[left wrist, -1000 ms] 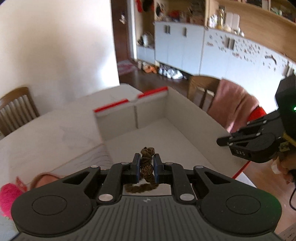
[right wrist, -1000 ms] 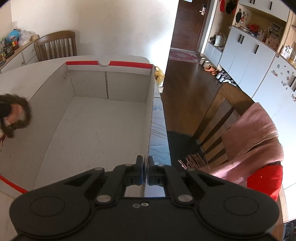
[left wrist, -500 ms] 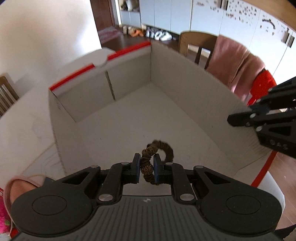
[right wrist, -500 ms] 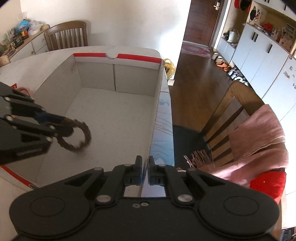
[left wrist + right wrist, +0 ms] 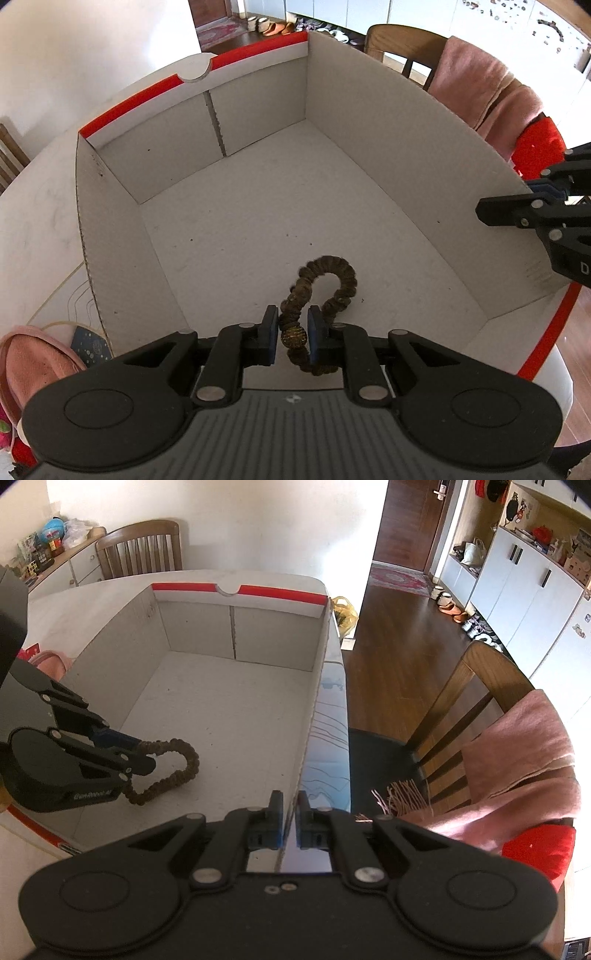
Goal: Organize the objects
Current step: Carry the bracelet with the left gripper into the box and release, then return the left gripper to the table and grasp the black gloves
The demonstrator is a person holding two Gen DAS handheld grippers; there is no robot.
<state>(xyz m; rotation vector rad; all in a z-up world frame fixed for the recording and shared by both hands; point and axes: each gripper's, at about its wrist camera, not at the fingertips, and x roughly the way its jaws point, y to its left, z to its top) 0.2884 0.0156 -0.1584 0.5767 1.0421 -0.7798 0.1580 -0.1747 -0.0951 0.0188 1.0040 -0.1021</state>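
Left hand-held gripper (image 5: 291, 334) at lower centre, clamped on brown hair tie (image 5: 325, 291) – inside white cardboard box (image 5: 388, 122), right hand-held gripper (image 5: 290, 825) nearly closed, holding nothing

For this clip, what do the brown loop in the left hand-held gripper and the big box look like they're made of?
The brown hair tie, pinched in the left hand-held gripper, looks like ruched fabric over elastic: matte, finely gathered along the loop, with a glittery gold bead. The box looks like corrugated cardboard: dull, off-white inside, folded flap seams, with a glossy red strip along the rim.
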